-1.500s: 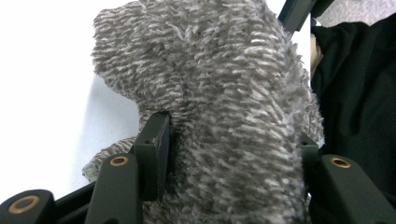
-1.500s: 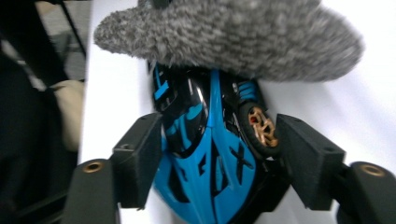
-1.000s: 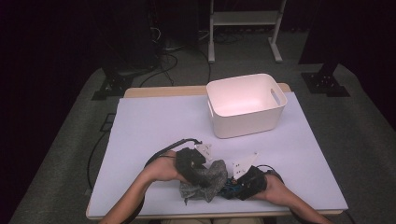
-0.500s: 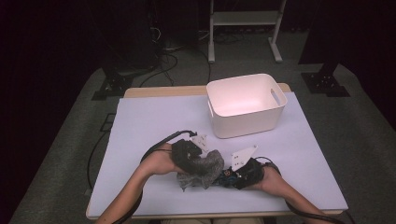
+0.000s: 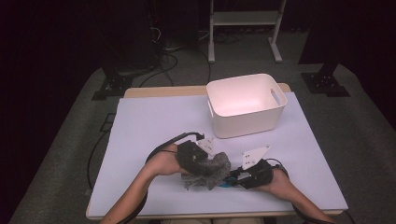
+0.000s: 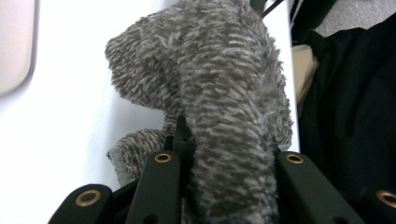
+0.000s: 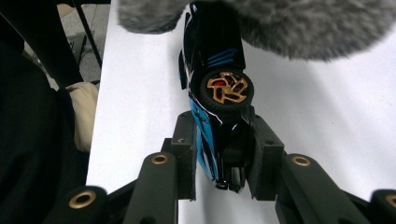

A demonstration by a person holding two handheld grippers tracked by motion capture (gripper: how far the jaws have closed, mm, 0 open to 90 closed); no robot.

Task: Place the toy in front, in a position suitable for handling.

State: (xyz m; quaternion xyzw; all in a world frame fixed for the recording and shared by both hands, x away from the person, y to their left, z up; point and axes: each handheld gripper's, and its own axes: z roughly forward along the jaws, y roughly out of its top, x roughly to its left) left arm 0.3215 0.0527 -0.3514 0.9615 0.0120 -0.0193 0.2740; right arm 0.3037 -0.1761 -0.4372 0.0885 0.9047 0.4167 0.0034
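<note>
A grey fuzzy cloth point(image 5: 209, 171) lies bunched near the table's front edge. My left gripper point(image 5: 203, 164) comes at it from the left. Its jaws have just been closing, and in the left gripper view they point(image 6: 229, 145) pinch a thick fold of the cloth point(image 6: 219, 79). A black and blue toy car point(image 7: 215, 51) with orange wheels sits partly under the cloth's right edge. My right gripper point(image 7: 219, 125) has also just been closing, and its pads now clamp the car's near end. From above, the right gripper point(image 5: 235, 178) points left at the cloth.
A white plastic bin point(image 5: 243, 80), empty, stands at the back right of the pale table cover point(image 5: 154, 121). The person's forearms come in from the front edge. Dark floor, cables and a rack stand lie beyond the table.
The cloth bundle and both hands have shifted slightly away from the front edge. The left hand now sits tighter against the cloth.
</note>
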